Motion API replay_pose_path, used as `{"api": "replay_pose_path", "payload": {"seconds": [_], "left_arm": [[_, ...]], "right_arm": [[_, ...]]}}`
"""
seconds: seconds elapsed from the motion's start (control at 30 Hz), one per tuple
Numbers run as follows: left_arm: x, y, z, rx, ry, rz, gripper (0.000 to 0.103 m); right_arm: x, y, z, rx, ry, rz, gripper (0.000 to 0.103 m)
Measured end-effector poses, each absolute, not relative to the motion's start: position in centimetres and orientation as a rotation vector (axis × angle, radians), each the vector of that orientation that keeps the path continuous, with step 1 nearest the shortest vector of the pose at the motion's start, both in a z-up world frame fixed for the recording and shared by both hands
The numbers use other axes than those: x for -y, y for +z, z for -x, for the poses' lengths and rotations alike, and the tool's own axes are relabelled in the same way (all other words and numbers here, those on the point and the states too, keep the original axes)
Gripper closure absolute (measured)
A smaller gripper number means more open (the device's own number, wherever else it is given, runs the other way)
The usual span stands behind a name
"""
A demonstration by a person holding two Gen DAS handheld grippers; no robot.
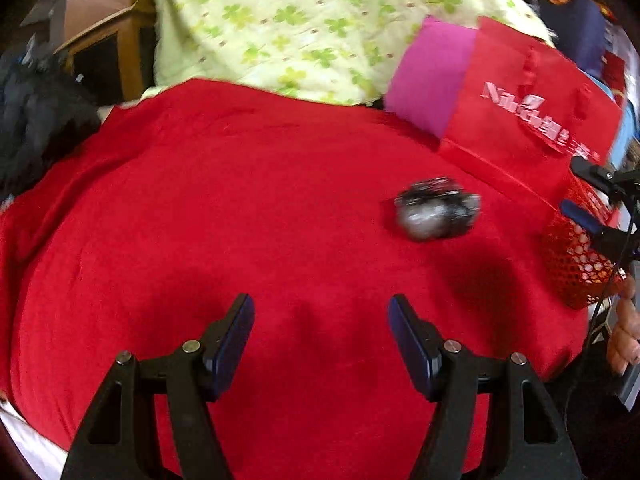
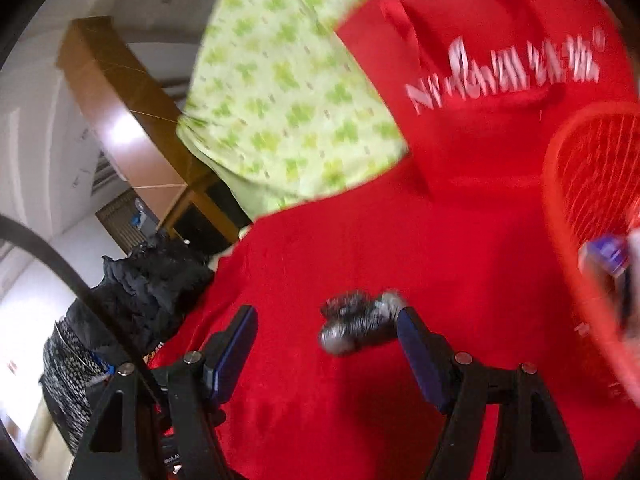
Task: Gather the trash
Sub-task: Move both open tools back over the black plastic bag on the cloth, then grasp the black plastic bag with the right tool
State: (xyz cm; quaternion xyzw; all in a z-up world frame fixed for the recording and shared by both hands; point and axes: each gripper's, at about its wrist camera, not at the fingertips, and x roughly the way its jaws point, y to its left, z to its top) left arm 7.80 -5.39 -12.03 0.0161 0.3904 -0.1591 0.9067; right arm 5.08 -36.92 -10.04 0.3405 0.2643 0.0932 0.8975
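A red cloth (image 1: 240,208) covered the tabletop. Past its far edge hung a pale fabric printed with green clovers (image 1: 288,24), and a wooden frame (image 2: 120,120) stood beside it, catching a bright glare. White walls (image 2: 32,128) rose behind. At the tabletop's left edge lay a heap of dark clothing (image 2: 152,280), lit by daylight from the left.
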Motion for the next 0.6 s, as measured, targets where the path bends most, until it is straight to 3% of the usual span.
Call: {"api": "replay_pose_path", "payload": {"seconds": [0.27, 0.6], "left_arm": [[0.4, -15.1, -8.6, -0.867, -0.254, 0.053, 0.033], [0.6, -16.7, -7.9, -0.883, -0.265, 0.039, 0.033]], "right_arm": [[36.9, -15.1, -11.9, -0.74, 0.135, -0.875, 0.027], [35.9, -19.1, -17.0, -0.874, 0.029, -0.938, 0.027]]}}
